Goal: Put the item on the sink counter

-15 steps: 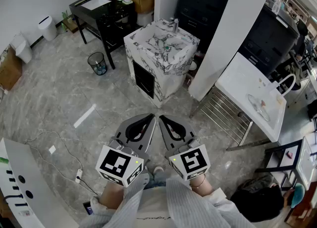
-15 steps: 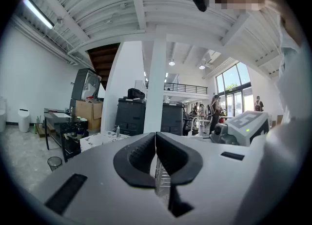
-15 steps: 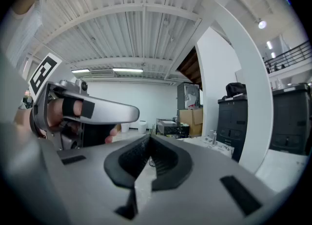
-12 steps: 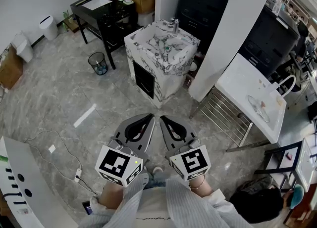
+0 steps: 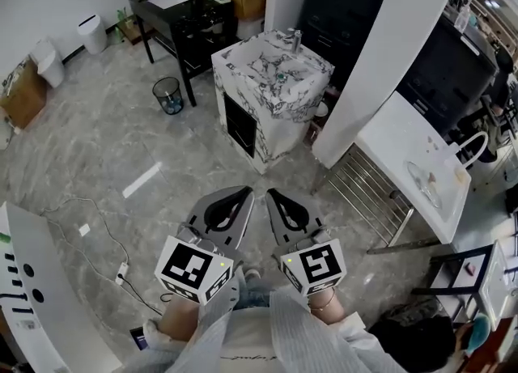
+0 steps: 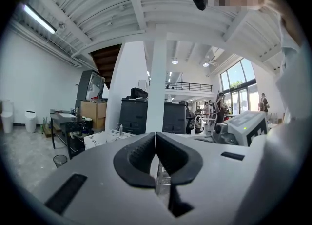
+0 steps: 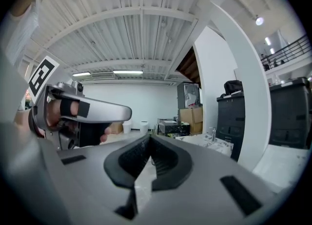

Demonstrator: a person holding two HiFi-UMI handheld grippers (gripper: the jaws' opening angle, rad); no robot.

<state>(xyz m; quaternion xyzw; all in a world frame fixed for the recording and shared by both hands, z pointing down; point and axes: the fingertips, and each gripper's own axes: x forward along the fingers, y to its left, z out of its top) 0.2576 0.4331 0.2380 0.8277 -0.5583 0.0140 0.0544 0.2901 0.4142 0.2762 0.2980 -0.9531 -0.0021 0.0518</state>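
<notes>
You hold both grippers close in front of your body, side by side, and both point forward and about level. The left gripper [image 5: 248, 190] and the right gripper [image 5: 269, 193] lean a little toward each other, so their tips are near but apart. The jaws of the left gripper are pressed together with nothing between them. The jaws of the right gripper are closed in the same way, also on nothing.

Your hands are mostly hidden under the marker cubes [image 5: 194, 268]. Only the pale striped sleeves [image 5: 303, 335] and a part of your right wrist show in the head view. In the right gripper view, your left hand [image 7: 53, 114] is partly seen behind its gripper's handle.

The marbled sink counter [image 5: 243, 60] stands ahead of the grippers, well apart from them. I cannot tell which thing is the item, because neither gripper carries anything. A small green thing [image 5: 279, 78] lies in the basin, too small to name.
</notes>
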